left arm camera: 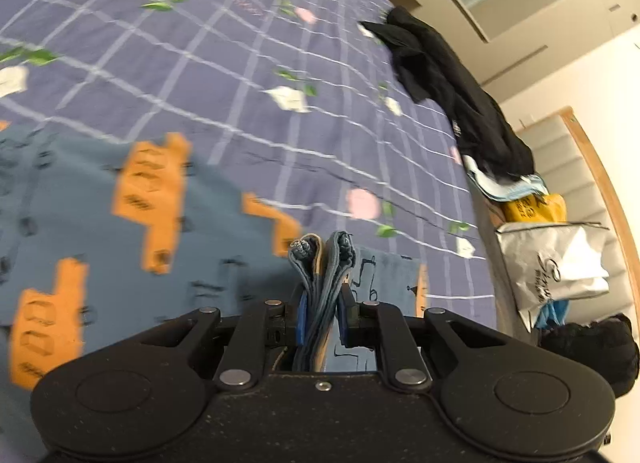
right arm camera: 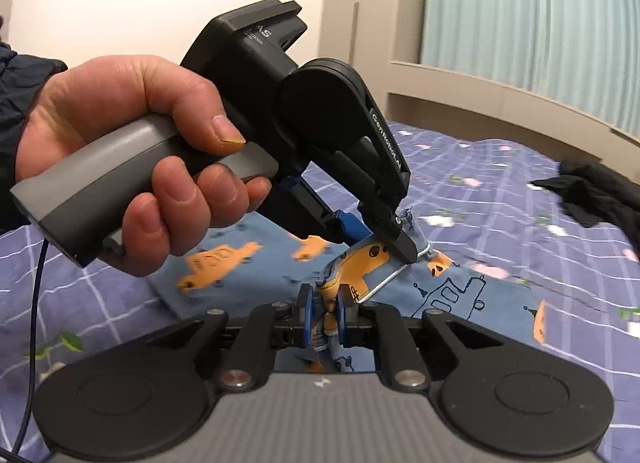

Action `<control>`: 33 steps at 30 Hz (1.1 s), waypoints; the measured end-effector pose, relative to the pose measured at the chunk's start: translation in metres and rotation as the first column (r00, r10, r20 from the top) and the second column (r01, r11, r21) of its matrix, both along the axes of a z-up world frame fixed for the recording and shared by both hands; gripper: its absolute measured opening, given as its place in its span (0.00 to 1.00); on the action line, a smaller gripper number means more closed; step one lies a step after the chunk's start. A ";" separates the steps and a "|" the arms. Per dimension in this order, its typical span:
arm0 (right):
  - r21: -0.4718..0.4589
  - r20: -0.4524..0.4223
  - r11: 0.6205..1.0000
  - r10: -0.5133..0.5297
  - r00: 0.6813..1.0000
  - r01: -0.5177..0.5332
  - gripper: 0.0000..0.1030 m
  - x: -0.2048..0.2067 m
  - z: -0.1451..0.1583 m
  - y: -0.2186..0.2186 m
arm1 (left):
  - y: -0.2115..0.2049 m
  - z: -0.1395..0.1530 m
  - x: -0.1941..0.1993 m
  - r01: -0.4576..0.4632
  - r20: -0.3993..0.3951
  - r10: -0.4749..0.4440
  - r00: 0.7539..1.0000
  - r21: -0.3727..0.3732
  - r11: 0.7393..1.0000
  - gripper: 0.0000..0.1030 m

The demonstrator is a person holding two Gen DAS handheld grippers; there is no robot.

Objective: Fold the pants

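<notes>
Closest to each lens, cloth is pinched: the left gripper (left arm camera: 322, 319) is clamped on a bunched, layered edge of the pants (left arm camera: 132, 223), and the right gripper (right arm camera: 325, 317) is likewise closed on a gathered fold of the same garment. In the right wrist view, the person's left hand (right arm camera: 132, 151) holds the grey handle of the left tool just ahead, its black tips biting the cloth right beside the right gripper's hold, so both grips sit near each other on one edge. The rest of the pants trails away from the jaws, lying flat on the bed sheet (left arm camera: 240, 75); which way their long axis runs cannot be told. The fabric looks soft and thin, blue with orange vehicle prints and line drawings. Farther off, the sheet is purple, gridded and flowered, with dark clothes (left arm camera: 452, 95) heaped at its edge and a silver bag (left arm camera: 556, 267) beyond.
</notes>
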State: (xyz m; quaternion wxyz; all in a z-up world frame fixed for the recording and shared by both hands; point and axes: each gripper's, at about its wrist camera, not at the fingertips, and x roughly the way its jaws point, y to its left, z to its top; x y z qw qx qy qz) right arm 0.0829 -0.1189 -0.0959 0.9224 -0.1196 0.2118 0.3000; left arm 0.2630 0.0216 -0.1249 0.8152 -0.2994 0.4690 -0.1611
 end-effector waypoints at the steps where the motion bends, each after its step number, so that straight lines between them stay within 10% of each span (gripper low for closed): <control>1: -0.002 -0.006 1.000 0.012 1.000 -0.012 0.13 0.000 -0.002 0.006 | 0.005 -0.002 -0.002 -0.009 -0.006 0.009 1.000 0.004 1.000 0.15; 10: -0.011 -0.114 0.998 0.066 0.991 -0.068 0.25 0.005 -0.026 0.020 | 0.015 -0.024 -0.011 -0.010 -0.021 0.013 1.000 0.125 0.992 0.25; 16: 0.048 -0.024 0.998 -0.044 0.999 0.045 0.59 0.011 0.005 -0.039 | 0.016 0.000 -0.031 -0.008 0.063 -0.001 0.998 0.154 0.988 0.47; 24: -0.096 -0.022 0.967 -0.239 0.971 0.236 0.60 0.100 -0.016 -0.080 | -0.013 -0.010 -0.042 0.063 0.021 -0.072 0.997 0.294 0.954 0.58; 33: -0.143 0.032 0.954 -0.262 0.964 0.264 0.65 0.080 -0.020 -0.082 | -0.013 -0.018 -0.053 0.077 -0.002 -0.082 0.997 0.336 0.939 0.58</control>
